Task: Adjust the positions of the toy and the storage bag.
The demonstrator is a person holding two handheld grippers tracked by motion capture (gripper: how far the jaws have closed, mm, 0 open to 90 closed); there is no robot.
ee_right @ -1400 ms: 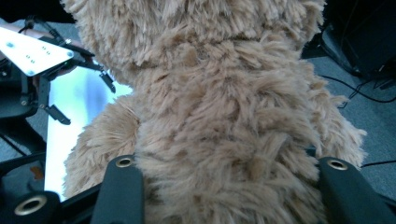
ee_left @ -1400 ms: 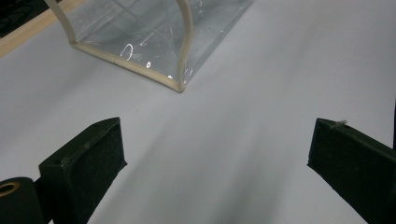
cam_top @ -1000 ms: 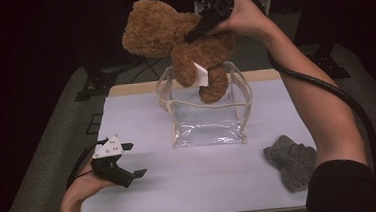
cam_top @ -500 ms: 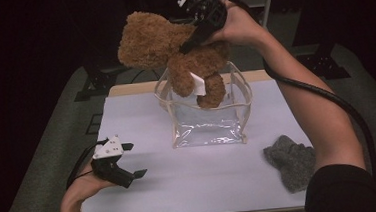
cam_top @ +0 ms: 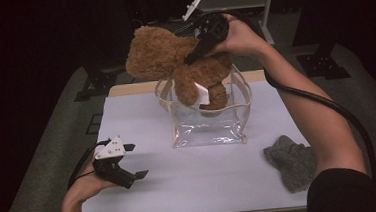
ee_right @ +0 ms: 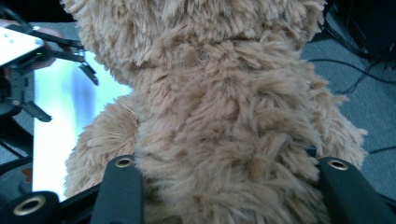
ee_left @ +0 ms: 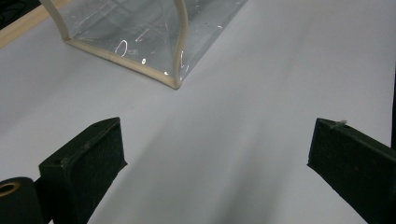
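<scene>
The right tool clamped a brown bear around its middle, the plush bulging between the two black jaws in the right gripper view. The bear hung tilted above a clear bag, head out past the bag's left rim, legs dipping into the open mouth, a white tag at its lower body. The bag stood upright toward the far side of the white tabletop, its cream-trimmed rim spread wide and its far wall close to the tabletop's wooden back edge.

The left tool rested low near the front left corner, jaws wide apart with nothing between them. In the left gripper view its two pads framed bare white surface, with the bag's near bottom corner well ahead of them.

A grey cloth lay crumpled near the right edge, well apart from the bag and just beside the person's right forearm. Open surface ran between the bag's front wall and the tabletop's near edge, and between the left tool and the cloth. Dark floor and stand legs ringed the tabletop beyond its edges.
</scene>
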